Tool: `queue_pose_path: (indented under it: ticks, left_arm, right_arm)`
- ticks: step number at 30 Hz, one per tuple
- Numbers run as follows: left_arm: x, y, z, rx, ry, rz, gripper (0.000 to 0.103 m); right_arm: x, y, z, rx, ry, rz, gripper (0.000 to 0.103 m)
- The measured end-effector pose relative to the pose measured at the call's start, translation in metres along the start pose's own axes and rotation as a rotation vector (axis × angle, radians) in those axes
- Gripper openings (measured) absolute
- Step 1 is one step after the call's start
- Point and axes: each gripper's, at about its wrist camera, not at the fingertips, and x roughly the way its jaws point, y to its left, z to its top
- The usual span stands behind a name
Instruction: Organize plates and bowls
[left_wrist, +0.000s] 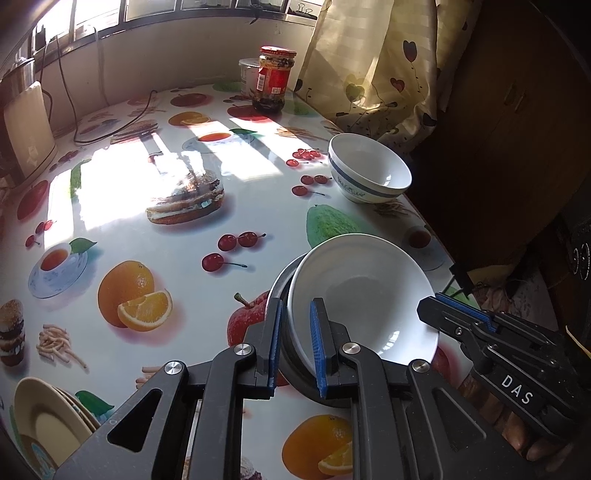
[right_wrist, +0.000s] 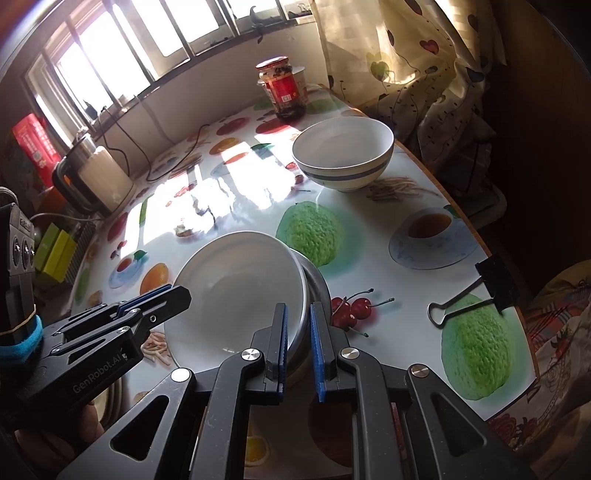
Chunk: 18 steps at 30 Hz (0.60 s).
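Observation:
A white bowl (left_wrist: 365, 291) rests tilted inside a metal bowl (left_wrist: 277, 291) near the table's front right edge. My left gripper (left_wrist: 295, 347) is shut on the rims of both bowls at their near left side. My right gripper (right_wrist: 297, 343) grips the same stack, the white bowl (right_wrist: 236, 291) and metal bowl (right_wrist: 316, 286), on the opposite side. Each gripper shows in the other's view: the right one (left_wrist: 458, 321) and the left one (right_wrist: 162, 299). A blue-banded white bowl (left_wrist: 369, 170) stands upright farther back, also in the right wrist view (right_wrist: 343, 151).
Stacked tan plates (left_wrist: 48, 417) lie at the front left. A red-lidded jar (left_wrist: 273, 77) and a white tub stand at the back. A kettle (right_wrist: 96, 177) with cables sits back left. A black binder clip (right_wrist: 469, 299) holds the tablecloth's right edge. A curtain (left_wrist: 373, 66) hangs behind.

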Motion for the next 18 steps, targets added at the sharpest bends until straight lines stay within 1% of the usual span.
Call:
queue_pose_path:
  ticks: [5, 8, 11, 13, 15, 18]
  left_arm:
    - [-0.002, 0.0, 0.004, 0.002, -0.006, 0.0, 0.02]
    - [-0.003, 0.0, 0.007, 0.004, -0.012, 0.001, 0.021]
    - [-0.004, -0.002, 0.013, 0.018, -0.024, 0.013, 0.021]
    - [-0.004, -0.002, 0.018, 0.021, -0.028, 0.01, 0.025]
    - [-0.005, -0.002, 0.022, 0.026, -0.036, 0.009, 0.035]
    - [-0.005, -0.007, 0.031, 0.047, -0.05, 0.015, 0.037]
  right_arm:
    - [-0.003, 0.0, 0.003, 0.0, -0.009, -0.006, 0.016]
    - [-0.005, 0.0, 0.006, 0.001, -0.015, -0.006, 0.019]
    - [-0.007, 0.0, 0.01, -0.003, -0.029, -0.012, 0.023]
    - [-0.008, -0.002, 0.014, -0.002, -0.036, -0.013, 0.026]
    - [-0.01, -0.004, 0.018, -0.001, -0.047, -0.02, 0.027]
    - [-0.011, -0.007, 0.025, 0.002, -0.06, -0.027, 0.03]
